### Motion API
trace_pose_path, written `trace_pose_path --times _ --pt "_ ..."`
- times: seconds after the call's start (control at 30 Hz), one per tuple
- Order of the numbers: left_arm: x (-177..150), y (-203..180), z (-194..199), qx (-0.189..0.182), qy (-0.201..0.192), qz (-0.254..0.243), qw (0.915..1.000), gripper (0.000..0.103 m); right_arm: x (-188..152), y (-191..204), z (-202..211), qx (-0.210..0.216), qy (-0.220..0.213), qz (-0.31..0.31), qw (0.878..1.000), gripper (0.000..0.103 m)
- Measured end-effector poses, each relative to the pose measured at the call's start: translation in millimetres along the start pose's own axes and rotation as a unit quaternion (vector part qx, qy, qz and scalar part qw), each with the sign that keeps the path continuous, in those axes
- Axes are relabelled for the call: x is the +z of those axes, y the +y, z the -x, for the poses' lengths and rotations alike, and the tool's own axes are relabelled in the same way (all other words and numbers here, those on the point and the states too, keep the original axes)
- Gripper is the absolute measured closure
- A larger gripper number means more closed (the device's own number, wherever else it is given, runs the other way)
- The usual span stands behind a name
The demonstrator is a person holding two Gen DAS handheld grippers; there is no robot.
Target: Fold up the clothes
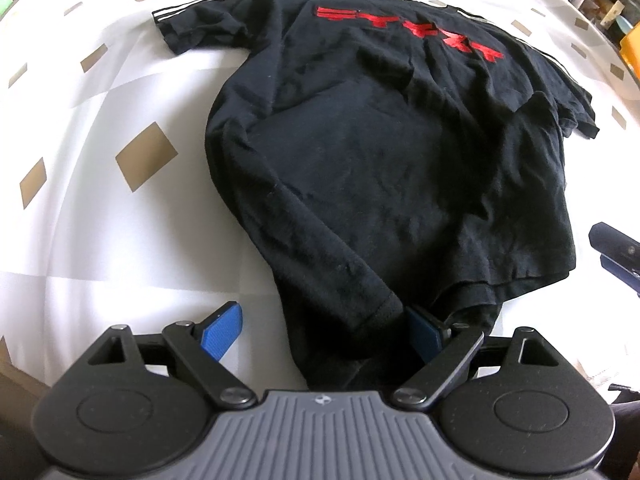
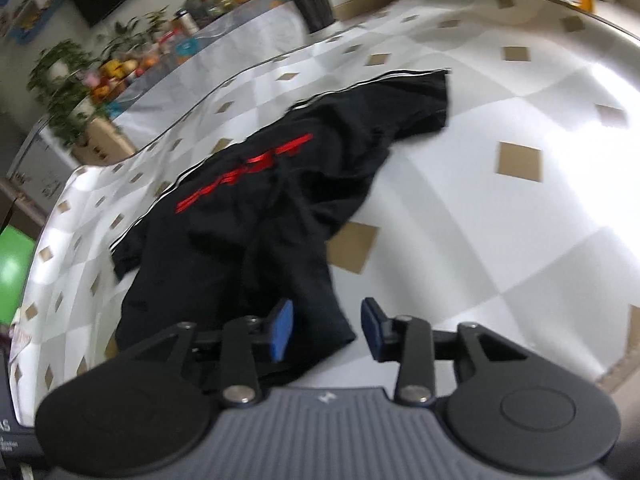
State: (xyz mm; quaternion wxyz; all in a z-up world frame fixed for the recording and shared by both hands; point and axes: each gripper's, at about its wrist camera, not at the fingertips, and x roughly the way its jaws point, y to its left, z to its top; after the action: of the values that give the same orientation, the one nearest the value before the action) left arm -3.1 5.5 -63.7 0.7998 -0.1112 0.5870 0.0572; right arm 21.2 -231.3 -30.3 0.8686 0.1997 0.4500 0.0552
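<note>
Black cotton T-shirt with red lettering (image 1: pixel 380 152) lies crumpled on the tiled-pattern worktop (image 1: pixel 120 208), long axis running away from both hands. Left hand-held gripper (image 1: pixel 320 330) — jaws wide — straddles the near hem; right hand-held gripper (image 2: pixel 326 330), part-open, holds nothing.

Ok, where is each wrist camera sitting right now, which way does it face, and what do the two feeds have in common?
Left wrist: above the near hem of the black T-shirt, tilted steeply down; the left gripper stands wide open astride a fold of the hem, and part of the right gripper shows at the right edge.
Right wrist: at the shirt's other near corner, facing obliquely across the patterned tabletop toward a cluttered counter; its own jaws are apart, the corner lying between them.
Shared: the shirt, its red print, the tabletop.
</note>
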Motion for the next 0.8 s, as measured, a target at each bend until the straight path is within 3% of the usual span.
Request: trace_pose_path --times 0.43,0.77,0.8 --pt "5 8 -10 -0.011 0.002 -0.001 0.9999 0.016 28 -2 -37 0.037 -0.014 -0.010 0.999 0.052" --pt "8 22 -23 -0.010 0.001 -0.003 0.9999 0.016 32 -15 -71 0.064 0.020 -0.052 0.996 0.053" --pt "8 24 -24 -0.009 0.001 -0.004 0.9999 0.016 31 -15 -73 0.067 0.023 -0.052 0.996 0.057"
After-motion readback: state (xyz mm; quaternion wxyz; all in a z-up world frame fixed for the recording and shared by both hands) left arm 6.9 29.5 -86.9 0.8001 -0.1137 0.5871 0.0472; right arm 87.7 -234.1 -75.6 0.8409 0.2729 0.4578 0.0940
